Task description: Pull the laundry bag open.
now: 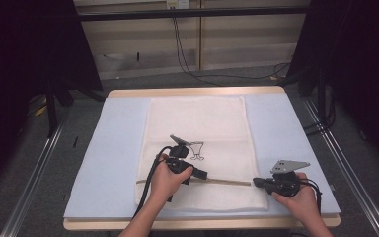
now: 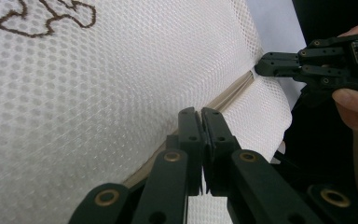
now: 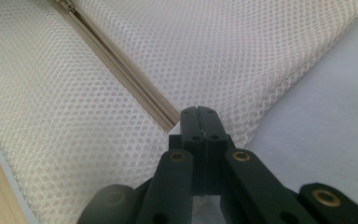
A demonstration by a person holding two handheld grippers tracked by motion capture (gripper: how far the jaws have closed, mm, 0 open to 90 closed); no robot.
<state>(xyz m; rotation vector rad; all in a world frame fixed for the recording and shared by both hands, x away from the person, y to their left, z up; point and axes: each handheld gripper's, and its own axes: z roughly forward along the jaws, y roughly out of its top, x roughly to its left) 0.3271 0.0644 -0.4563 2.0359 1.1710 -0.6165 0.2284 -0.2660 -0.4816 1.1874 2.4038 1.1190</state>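
Zipper (image 1: 222,181) work on the mesh bag (image 1: 197,128) lying flat on the counter (image 1: 276,123) looks midway from above; in the left gripper view the left gripper (image 2: 200,112) is pressed together on the zipper, while in the right gripper view the right gripper (image 3: 200,112) pinches the bag's edge at the zipper's end.

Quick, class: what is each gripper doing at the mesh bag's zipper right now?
Left gripper: jaws shut at the zipper partway along the mesh bag; whether it pinches the slider cannot be told.
Right gripper: jaws shut at the zipper's end, at the bag's edge.
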